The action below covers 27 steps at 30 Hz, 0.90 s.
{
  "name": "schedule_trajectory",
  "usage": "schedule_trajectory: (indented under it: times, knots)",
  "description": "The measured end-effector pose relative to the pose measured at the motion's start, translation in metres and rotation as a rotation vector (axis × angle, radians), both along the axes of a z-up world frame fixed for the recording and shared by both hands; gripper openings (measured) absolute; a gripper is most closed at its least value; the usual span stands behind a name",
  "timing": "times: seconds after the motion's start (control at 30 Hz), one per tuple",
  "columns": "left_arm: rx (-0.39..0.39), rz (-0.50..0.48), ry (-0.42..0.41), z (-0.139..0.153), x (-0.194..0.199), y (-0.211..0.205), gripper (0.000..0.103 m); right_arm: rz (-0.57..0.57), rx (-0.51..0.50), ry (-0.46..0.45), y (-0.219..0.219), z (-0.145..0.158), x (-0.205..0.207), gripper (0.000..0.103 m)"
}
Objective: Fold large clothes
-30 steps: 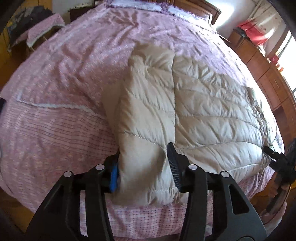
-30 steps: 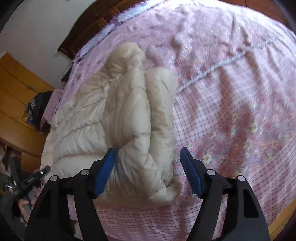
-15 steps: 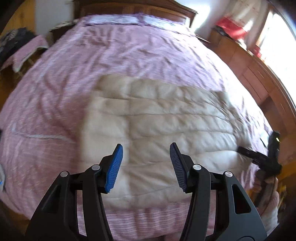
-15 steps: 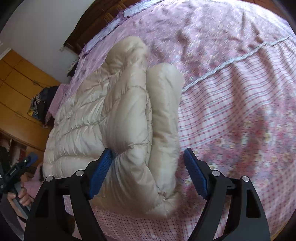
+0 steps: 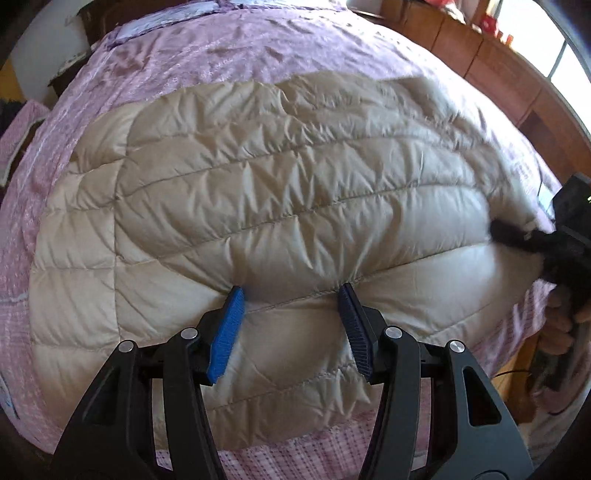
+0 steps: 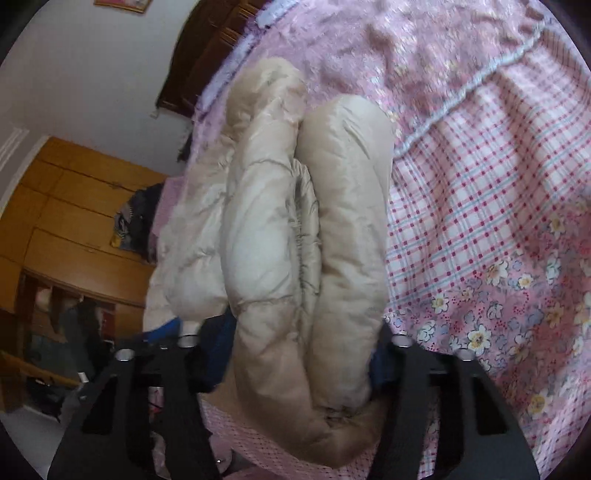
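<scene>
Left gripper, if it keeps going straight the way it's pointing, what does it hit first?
The left gripper, jaws open, points into the beige puffer jacket spread on the pink bedspread. It would meet the quilted fabric first; its fingertips look about at the surface already, though depth is unclear.

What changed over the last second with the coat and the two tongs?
The left tongs let go of the beige coat and now press open onto its flat top; the right tongs moved in around its folded end. The pink bedspread stayed put.

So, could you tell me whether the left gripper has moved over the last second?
Yes: the left gripper let go of the jacket edge and moved over its top, toward the headboard.
</scene>
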State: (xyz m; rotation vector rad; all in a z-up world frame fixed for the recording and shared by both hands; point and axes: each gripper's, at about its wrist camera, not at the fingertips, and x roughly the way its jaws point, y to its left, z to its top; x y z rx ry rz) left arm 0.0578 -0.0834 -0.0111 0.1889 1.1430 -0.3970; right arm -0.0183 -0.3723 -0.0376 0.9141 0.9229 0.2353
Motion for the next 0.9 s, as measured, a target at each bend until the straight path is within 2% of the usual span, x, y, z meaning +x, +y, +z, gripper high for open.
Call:
schedule_trajectory:
  times: [0.13, 0.37, 0.53, 0.6, 0.73, 0.9]
  knots:
    - [0.027, -0.018, 0.014, -0.009, 0.003, -0.003, 0.053, 0.035, -0.021, -0.073, 0.003, 0.027, -0.013, 0.036]
    - [0.051, -0.052, 0.013, -0.016, 0.004, -0.007, 0.053, 0.113, -0.054, -0.141, 0.027, 0.068, -0.011, 0.036]
    - [0.037, -0.065, 0.004, -0.018, 0.003, -0.004, 0.052, 0.140, -0.109, -0.141, 0.049, 0.085, -0.002, 0.035]
    - [0.010, -0.063, 0.009, -0.014, 0.001, 0.001, 0.052, 0.139, -0.144, -0.135, 0.055, 0.093, 0.001, 0.035]
    - [-0.097, -0.025, 0.017, 0.012, -0.002, 0.036, 0.052, 0.129, -0.189, -0.100, 0.068, 0.097, 0.007, 0.035]
    - [-0.032, 0.071, -0.040, 0.042, -0.003, 0.093, 0.054, 0.129, -0.224, -0.063, 0.075, 0.103, 0.011, 0.035]
